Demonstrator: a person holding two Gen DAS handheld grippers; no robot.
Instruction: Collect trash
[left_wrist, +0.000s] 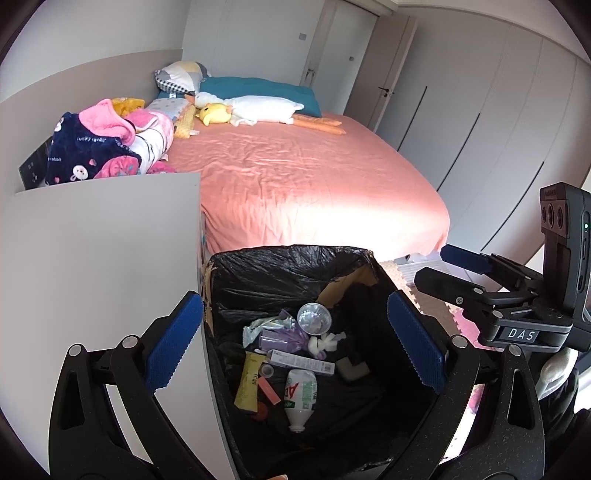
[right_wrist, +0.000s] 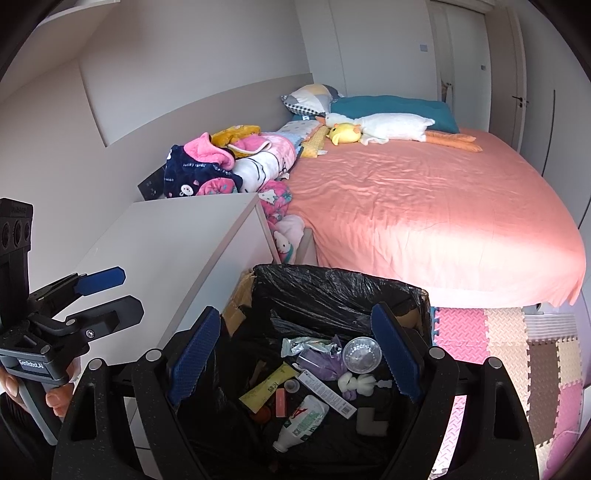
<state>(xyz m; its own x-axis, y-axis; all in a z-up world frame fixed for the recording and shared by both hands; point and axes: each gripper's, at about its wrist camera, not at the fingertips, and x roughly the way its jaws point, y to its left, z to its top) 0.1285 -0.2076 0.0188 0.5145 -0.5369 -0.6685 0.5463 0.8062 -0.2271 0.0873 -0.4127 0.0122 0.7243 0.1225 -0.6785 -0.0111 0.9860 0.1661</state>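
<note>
I hold my left gripper (left_wrist: 295, 345) wide apart and empty above the cardboard bin lined with a black plastic bag (left_wrist: 291, 266). Inside the bin lie a white plastic bottle with green lettering (left_wrist: 300, 393), a yellow flat sachet (left_wrist: 249, 382), a round clear plastic lid (left_wrist: 314, 318) and a crumpled purple wrapper (left_wrist: 284, 338). Right of the bin hovers my right gripper (left_wrist: 458, 269), fingers parted. Behind the bin stretches the bed with a salmon-pink sheet (left_wrist: 303, 177).

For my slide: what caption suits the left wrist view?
Open left gripper above black-lined trash bin holding white plastic bottle, beside pink bed.
</note>
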